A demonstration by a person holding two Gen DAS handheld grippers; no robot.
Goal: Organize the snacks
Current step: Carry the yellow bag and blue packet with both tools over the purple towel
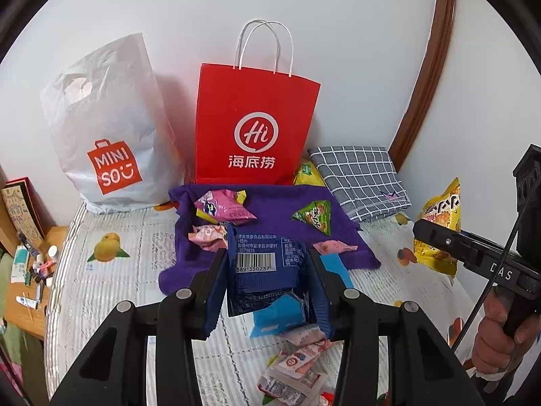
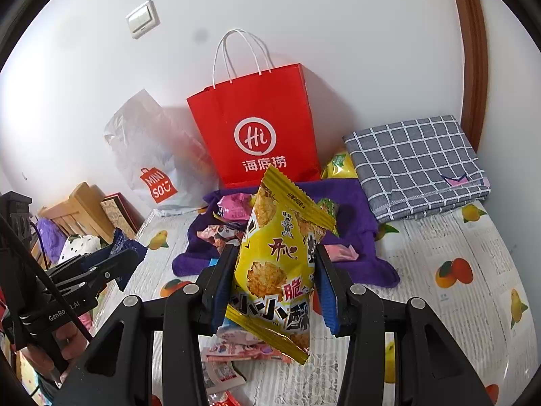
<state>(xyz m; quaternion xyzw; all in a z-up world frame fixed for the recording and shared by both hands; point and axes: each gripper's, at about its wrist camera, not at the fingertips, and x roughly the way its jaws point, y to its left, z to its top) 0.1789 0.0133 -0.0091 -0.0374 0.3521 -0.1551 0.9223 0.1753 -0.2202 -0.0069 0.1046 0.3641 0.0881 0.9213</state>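
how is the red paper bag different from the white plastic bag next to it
The red paper bag stands stiff and upright with twisted white cord handles; the white plastic bag is crinkled and slumps, with a die-cut hand hole. The red paper bag shows a white round Hi logo, the white plastic bag an orange Miniso logo. Both stand against the wall.

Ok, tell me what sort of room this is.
Likely a bedroom: snacks lie on a bed with a fruit-print cover, a wooden headboard at one end, and a wall light switch above.

Left tongs (image 1: pixel 267 270) grip a dark blue snack packet (image 1: pixel 263 270) above the purple cloth (image 1: pixel 277 209); red paper bag (image 1: pixel 257 125) behind.
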